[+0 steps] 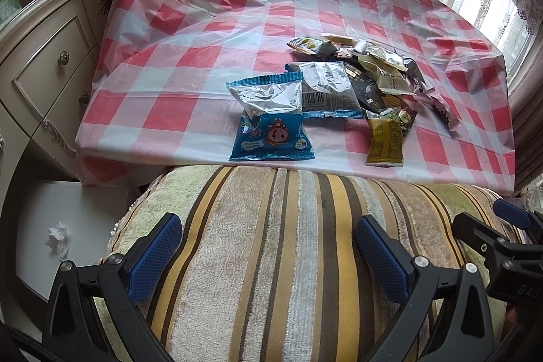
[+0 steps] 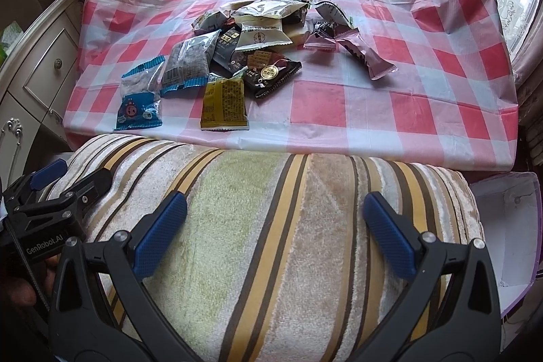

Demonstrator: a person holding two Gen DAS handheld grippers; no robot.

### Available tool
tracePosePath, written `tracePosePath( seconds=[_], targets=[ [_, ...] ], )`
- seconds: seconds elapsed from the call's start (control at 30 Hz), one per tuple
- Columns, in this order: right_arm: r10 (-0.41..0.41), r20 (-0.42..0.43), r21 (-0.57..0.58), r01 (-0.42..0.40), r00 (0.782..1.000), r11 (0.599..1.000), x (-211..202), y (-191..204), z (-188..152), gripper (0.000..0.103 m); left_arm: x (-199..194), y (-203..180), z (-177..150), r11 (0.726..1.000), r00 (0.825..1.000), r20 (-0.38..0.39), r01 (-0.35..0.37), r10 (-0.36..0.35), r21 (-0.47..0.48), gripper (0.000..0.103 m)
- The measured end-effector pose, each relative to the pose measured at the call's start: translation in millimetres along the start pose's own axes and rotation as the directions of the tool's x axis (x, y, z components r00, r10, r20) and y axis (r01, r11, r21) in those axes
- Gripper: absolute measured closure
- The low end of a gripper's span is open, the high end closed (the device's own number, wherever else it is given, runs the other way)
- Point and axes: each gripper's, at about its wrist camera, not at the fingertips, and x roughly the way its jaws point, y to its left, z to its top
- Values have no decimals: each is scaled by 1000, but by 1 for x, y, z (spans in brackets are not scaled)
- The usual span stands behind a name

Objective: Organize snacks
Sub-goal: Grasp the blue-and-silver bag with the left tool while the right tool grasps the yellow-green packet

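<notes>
Checked worktop [image 2: 339, 111] carried the snack pile [image 2: 251, 36], ahead of both spread, empty grippers: left hand-held gripper [image 1: 268, 246], right hand-held gripper [image 2: 275, 226]. Blue packet [image 1: 268, 124], long axis pointing away, lay nearer the left.

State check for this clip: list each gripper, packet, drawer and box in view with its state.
Left gripper: open, empty.
Right gripper: open, empty.
Blue packet: sealed, flat on the table.
Yellow packet: sealed, flat.
Pink packets: sealed, beside the pile.
Drawer: closed.
White box: open, seemingly empty.
</notes>
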Motion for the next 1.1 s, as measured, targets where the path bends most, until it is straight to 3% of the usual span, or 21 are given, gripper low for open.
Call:
tracePosePath(
  seconds=[0.07, 0.2, 0.47, 0.57, 0.67, 0.73, 0.83, 1.1],
  targets=[
    [19, -10, -14, -19, 1000, 1000, 9, 6, 11, 2, 7, 6, 12, 1000, 1000, -8, -2, 2, -29, 0],
    [46, -64, -59, -49, 997, 997, 37, 23, 33, 20, 25, 12, 39, 998, 1000, -19, 21, -22, -57, 3],
    [44, -122, -52, -50, 992, 997, 79, 37, 67, 26, 74, 14, 74, 995, 992, -113, 47, -56, -85, 14],
    [31, -157, -57, -40, 987, 998, 93, 40, 72, 33, 83, 12, 77, 996, 989, -134, 52, -62, -78, 17],
    [17, -164, -61, -27, 986, 998, 100, 43, 76, 40, 90, 11, 77, 994, 984, -157, 77, -88, -75, 37],
    [1, -154, -66, -11, 988, 998, 102, 45, 78, 49, 90, 10, 78, 995, 985, -154, 71, -80, -68, 41],
    [32, -149, -44, -39, 988, 998, 103, 42, 79, 57, 89, 9, 78, 995, 985, -148, 77, -87, -68, 46],
    [148, -143, 36, -145, 979, 989, 81, 19, 70, 59, 71, 9, 74, 996, 992, -108, 55, -63, -76, 49]
  ],
)
